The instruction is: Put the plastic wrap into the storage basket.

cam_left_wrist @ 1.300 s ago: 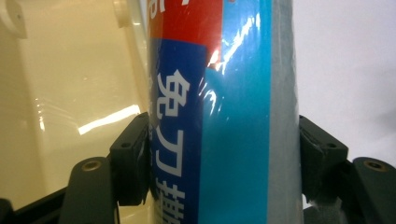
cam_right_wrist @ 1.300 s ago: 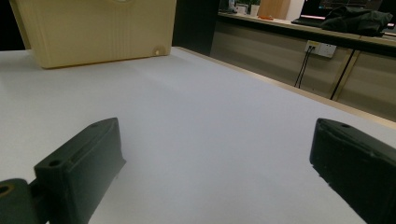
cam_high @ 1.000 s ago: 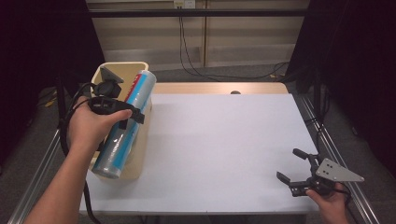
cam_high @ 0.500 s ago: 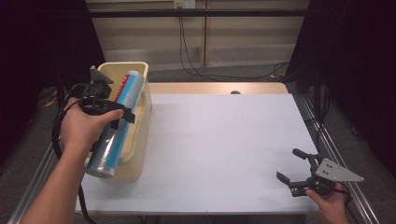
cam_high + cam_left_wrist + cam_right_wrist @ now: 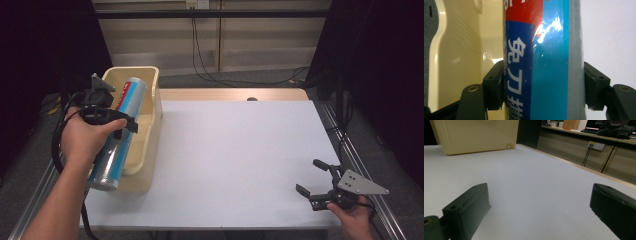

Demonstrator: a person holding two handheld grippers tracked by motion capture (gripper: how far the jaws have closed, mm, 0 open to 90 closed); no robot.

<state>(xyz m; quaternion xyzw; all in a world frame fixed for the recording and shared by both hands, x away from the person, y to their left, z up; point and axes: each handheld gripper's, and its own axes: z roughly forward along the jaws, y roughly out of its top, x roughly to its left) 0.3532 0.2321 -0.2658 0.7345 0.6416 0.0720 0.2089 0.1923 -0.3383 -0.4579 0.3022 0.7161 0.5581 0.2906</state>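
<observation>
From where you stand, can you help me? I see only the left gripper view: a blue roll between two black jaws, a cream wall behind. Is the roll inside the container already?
Observer: Partly. In the high view the roll lies slanted along the cream bin, with its near end past the bin's front edge.
Operator: And the other gripper, is it close to the bin?
Observer: No. The right gripper sits at the table's near right corner, far from the bin.
Operator: Does it hold something?
Observer: Nothing. In the right gripper view its jaws stand wide apart over bare table.
</observation>
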